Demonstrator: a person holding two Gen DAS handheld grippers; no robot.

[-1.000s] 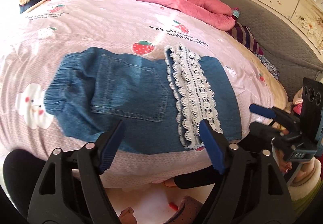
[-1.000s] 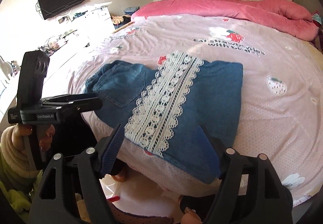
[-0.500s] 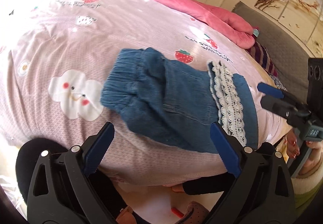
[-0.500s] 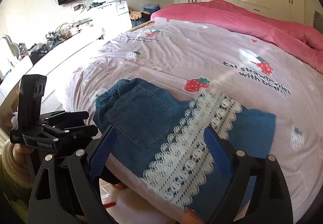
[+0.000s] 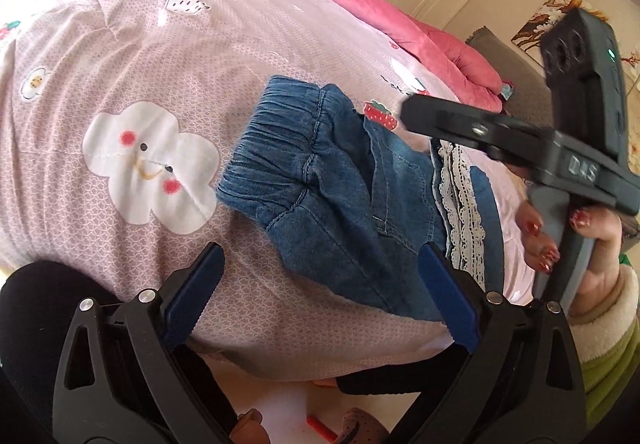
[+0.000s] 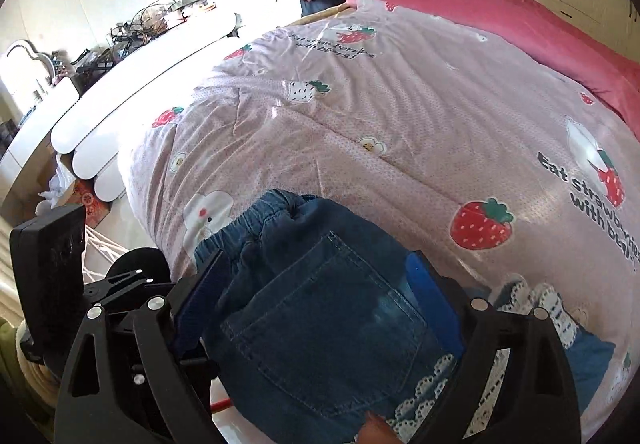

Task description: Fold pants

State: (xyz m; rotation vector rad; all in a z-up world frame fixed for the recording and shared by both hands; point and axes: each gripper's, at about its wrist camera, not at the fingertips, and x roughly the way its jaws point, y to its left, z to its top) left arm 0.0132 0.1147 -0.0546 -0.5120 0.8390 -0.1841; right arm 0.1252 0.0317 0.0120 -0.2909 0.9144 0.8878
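Left hand-held gripper (image 5: 320, 292) and right hand-held gripper (image 6: 320, 304) gape over denim pants (image 5: 340, 196).

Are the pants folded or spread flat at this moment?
Folded, at least once: the pants lie on the bed with the lace hem doubled back beside the back pocket. No hand-held gripper grips them.

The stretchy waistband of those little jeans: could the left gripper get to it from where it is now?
Probably yes. The left gripper is open and points at the jeans; the waistband lies uncovered on the quilt just ahead. The right gripper sits over the pocket, off to the side.
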